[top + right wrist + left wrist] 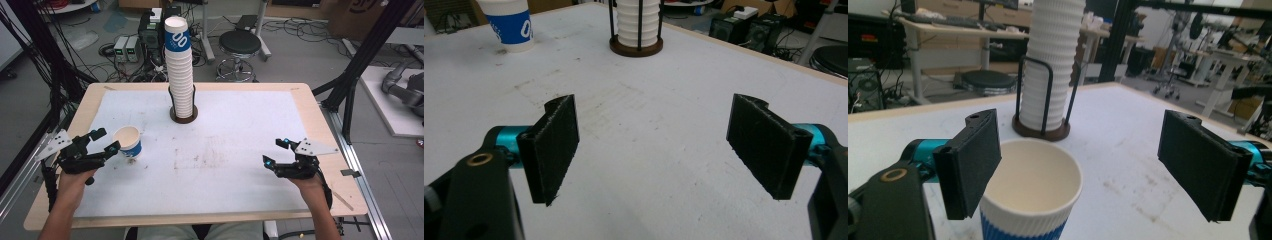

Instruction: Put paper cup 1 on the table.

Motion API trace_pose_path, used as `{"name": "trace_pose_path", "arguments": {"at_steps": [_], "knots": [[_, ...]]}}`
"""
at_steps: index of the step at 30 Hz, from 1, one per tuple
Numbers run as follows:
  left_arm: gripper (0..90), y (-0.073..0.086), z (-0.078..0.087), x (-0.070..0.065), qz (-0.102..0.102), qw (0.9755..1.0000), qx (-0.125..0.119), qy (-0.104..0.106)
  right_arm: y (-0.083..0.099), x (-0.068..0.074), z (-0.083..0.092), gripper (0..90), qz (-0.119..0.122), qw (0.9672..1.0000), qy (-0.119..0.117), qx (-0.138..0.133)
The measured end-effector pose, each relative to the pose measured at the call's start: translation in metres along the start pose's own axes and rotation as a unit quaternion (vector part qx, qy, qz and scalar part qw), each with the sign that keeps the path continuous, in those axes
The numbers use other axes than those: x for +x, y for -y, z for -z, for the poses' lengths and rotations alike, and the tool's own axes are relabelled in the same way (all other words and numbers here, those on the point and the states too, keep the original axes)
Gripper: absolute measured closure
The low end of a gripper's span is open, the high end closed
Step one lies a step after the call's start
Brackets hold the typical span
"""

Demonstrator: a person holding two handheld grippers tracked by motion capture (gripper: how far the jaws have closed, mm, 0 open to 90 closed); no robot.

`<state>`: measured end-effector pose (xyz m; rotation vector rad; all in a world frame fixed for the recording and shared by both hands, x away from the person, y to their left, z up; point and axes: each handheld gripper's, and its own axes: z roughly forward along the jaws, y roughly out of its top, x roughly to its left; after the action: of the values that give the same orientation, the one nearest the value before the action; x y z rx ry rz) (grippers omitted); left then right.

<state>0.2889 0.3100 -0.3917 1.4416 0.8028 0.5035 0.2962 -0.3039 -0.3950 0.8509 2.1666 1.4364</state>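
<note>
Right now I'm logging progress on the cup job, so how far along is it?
Done, it seems: one paper cup stands upright on the white mat, apart from the cup stack in its holder. In hand: the left gripper is open beside that cup, jaws not pressing on it. The right gripper is open over bare mat. Left, probably: many cups remain stacked.

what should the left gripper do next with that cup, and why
Probably lift the left gripper clear and back. Its jaws stand wide open around the single cup, which sits upright on the table apart from the cup stack, so it looks released. The right gripper hangs open, with nothing between its jaws.
</note>
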Motion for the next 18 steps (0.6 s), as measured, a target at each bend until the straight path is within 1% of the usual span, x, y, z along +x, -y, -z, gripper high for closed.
{"name": "trace_pose_path", "arguments": {"at_steps": [1,4,9,15,18], "knots": [[17.3,-0.0013,-0.0006,-0.0004,-0.004,1.0,-0.002,-0.001,0.0001,-0.0004,0.0001,21.3,0.001,1.0,0.003,0.0],[17.3,-0.0039,-0.0015,-0.0008,-0.006,1.0,-0.006,-0.001,0.0,-0.0011,-0.0002,20.8,-0.002,0.9999,0.014,0.003],[17.3,-0.0059,-0.0023,-0.0005,-0.009,0.9999,-0.007,-0.001,-0.0009,0.0006,-0.0004,20.7,-0.005,0.9999,0.016,0.005],[17.2,-0.0087,-0.0022,-0.0032,-0.012,0.9999,-0.009,-0.001,-0.0002,-0.0006,0.0006,20.7,-0.007,0.9998,0.016,0.004],[17.2,-0.0083,-0.0041,-0.0043,-0.015,0.9999,-0.005,0.0,0.0003,-0.0005,0.0014,20.7,-0.009,0.9998,0.014,0.005]]}}
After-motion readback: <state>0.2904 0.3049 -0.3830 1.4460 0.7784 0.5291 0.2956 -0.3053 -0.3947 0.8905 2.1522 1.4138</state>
